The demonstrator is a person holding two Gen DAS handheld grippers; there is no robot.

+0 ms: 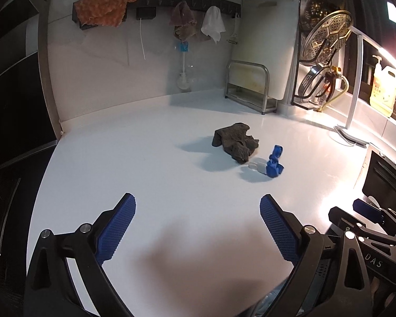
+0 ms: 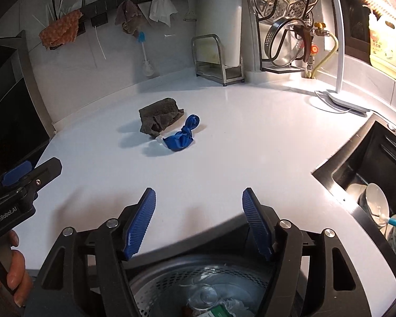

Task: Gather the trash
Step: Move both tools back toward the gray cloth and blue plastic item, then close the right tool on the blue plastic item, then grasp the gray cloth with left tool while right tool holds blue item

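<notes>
A crumpled dark brown rag (image 1: pixel 235 142) (image 2: pixel 159 120) lies mid-counter. Right beside it lies a knotted blue plastic bag (image 1: pixel 274 162) (image 2: pixel 182 134) with a small clear piece at its near end. My left gripper (image 1: pixel 198 224) is open and empty, low over the white counter (image 1: pixel 145 163), well short of both items. My right gripper (image 2: pixel 199 219) is open and empty, above the counter's front edge and a perforated metal trash bin (image 2: pixel 198 288) that holds scraps. The left gripper also shows at the left edge of the right wrist view (image 2: pixel 26 177).
A metal rack (image 1: pixel 250 89) with a cutting board stands at the back wall. A lid rack (image 1: pixel 324 52) and a white lamp base (image 1: pixel 348 134) stand at the back right. A sink (image 2: pixel 369 185) with dishes lies to the right. Cloths hang on a rail (image 1: pixel 171 0).
</notes>
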